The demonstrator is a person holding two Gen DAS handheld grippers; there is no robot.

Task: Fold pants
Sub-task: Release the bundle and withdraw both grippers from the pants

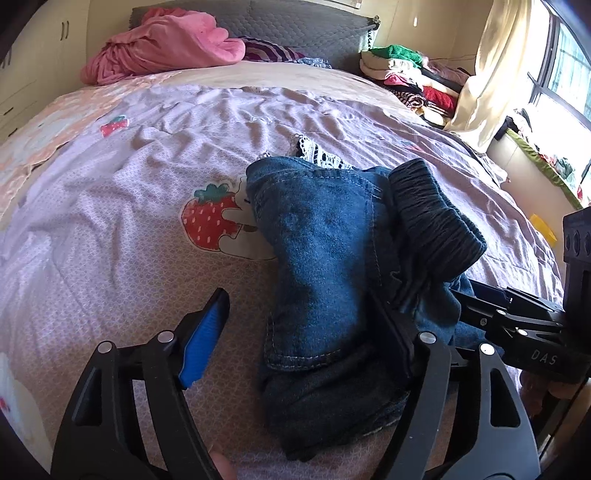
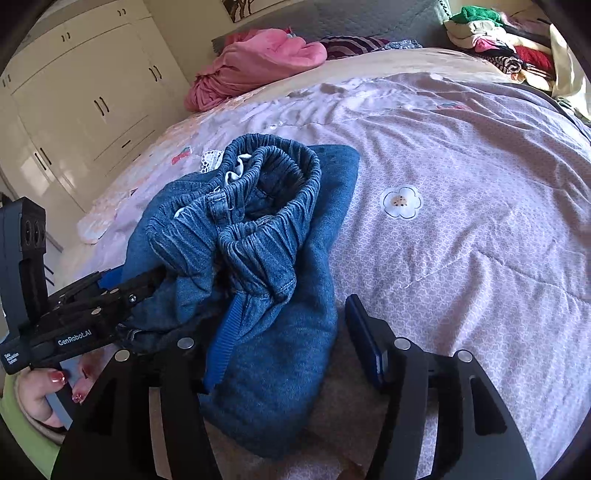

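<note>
Small blue denim pants (image 1: 325, 266) lie bunched on the lilac bed cover (image 1: 129, 221), elastic waistband (image 1: 432, 214) crumpled on top. In the right wrist view the pants (image 2: 266, 288) show with the open waistband (image 2: 273, 177) facing up. My left gripper (image 1: 306, 332) is open, its jaws standing on either side of the denim's near edge. My right gripper (image 2: 288, 339) is open too, its left blue pad (image 2: 221, 347) lying against the denim, the right pad (image 2: 364, 339) apart. Each gripper appears from the side in the other's view, the right gripper (image 1: 517, 321) and the left gripper (image 2: 85, 314).
A pink blanket (image 1: 162, 48) and grey headboard (image 1: 295, 26) are at the far end of the bed. A stack of folded clothes (image 1: 413, 81) sits at the far right corner by a cream curtain (image 1: 495, 70). White wardrobes (image 2: 81, 99) stand left. A white lace piece (image 1: 317, 151) lies behind the pants.
</note>
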